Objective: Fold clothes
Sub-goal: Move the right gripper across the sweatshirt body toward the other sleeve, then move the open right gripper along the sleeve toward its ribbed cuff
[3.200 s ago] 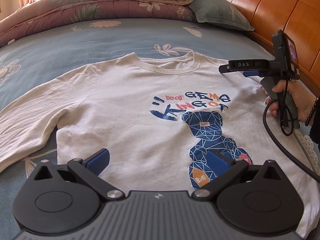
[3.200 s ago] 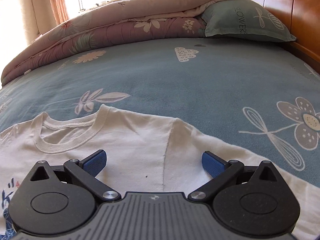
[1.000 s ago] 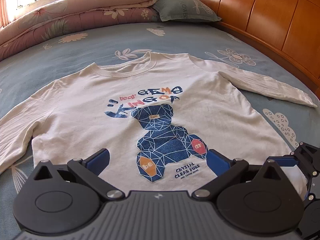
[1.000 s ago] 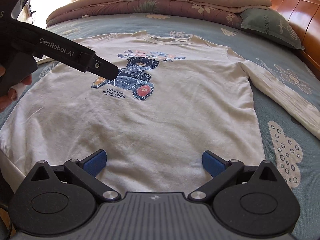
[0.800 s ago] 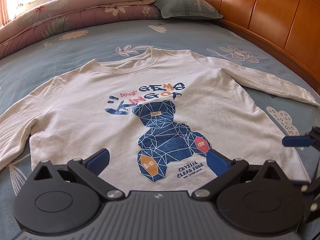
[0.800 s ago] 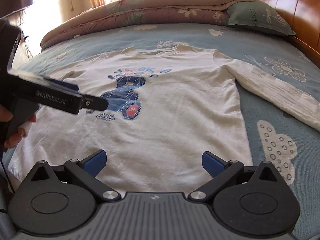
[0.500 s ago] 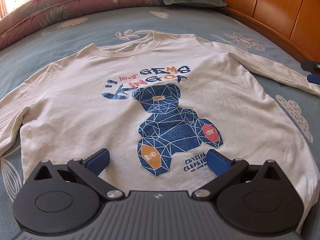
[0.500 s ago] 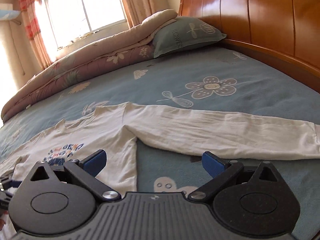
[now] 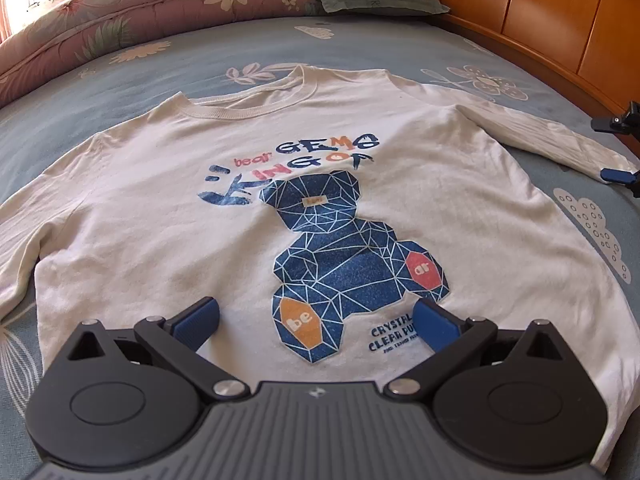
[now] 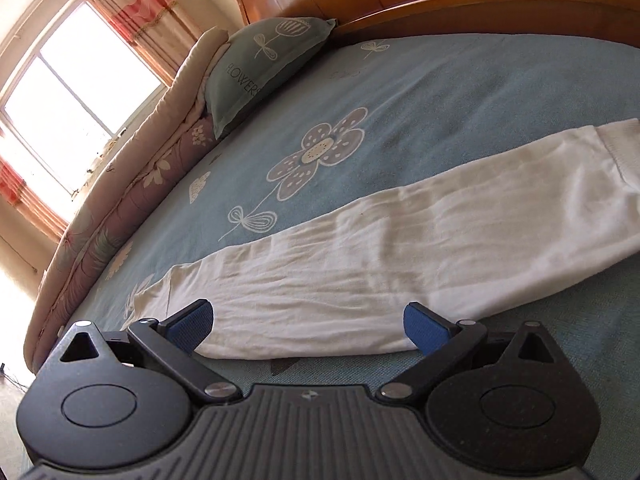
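Observation:
A white long-sleeved shirt with a blue bear print lies flat, front up, on the bed. My left gripper hovers open over its lower hem, with nothing between the fingers. At the right edge of the left wrist view, the right gripper's fingertips straddle the cuff end of the right sleeve. In the right wrist view that sleeve stretches across, tilted, its cuff at the upper right. My right gripper stands open just short of the sleeve's near edge.
The blue flowered bedsheet spreads all around the shirt. A folded quilt and a green pillow lie at the far end. A wooden headboard runs along the right side. A window with curtains is beyond.
My right gripper swung away from the shirt's hem to the right sleeve and now sits close to it, rolled sideways. My left gripper drifted forward over the lower hem. Both stayed open.

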A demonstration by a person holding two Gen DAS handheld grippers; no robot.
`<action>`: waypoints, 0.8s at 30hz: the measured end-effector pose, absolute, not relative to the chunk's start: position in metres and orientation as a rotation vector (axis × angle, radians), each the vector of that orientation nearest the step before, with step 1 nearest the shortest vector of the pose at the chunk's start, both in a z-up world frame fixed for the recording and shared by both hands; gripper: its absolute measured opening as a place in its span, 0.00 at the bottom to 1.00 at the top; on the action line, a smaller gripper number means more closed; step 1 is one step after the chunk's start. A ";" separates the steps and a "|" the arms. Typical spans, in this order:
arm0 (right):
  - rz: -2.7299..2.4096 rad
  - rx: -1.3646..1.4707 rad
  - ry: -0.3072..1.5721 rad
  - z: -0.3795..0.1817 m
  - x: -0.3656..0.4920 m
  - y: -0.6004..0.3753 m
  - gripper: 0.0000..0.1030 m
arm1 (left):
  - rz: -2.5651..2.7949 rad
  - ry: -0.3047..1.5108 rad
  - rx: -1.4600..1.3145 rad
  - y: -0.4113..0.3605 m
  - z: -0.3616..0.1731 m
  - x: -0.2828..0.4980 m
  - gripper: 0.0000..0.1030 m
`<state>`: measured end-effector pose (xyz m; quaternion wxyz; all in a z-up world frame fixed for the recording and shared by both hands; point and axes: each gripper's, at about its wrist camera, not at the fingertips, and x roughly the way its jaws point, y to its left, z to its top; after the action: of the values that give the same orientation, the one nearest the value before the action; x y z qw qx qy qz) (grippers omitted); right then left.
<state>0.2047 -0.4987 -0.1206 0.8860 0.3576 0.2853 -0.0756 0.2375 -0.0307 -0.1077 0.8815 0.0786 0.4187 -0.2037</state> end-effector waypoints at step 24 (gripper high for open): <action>-0.374 0.744 0.518 -0.102 0.133 -0.545 1.00 | -0.503 0.772 0.177 -0.039 -0.088 0.222 0.99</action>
<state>0.1330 -0.5449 -0.1015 0.8822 0.3574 0.2486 -0.1794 0.2217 -0.0391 -0.0880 0.8920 0.0854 0.3719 -0.2424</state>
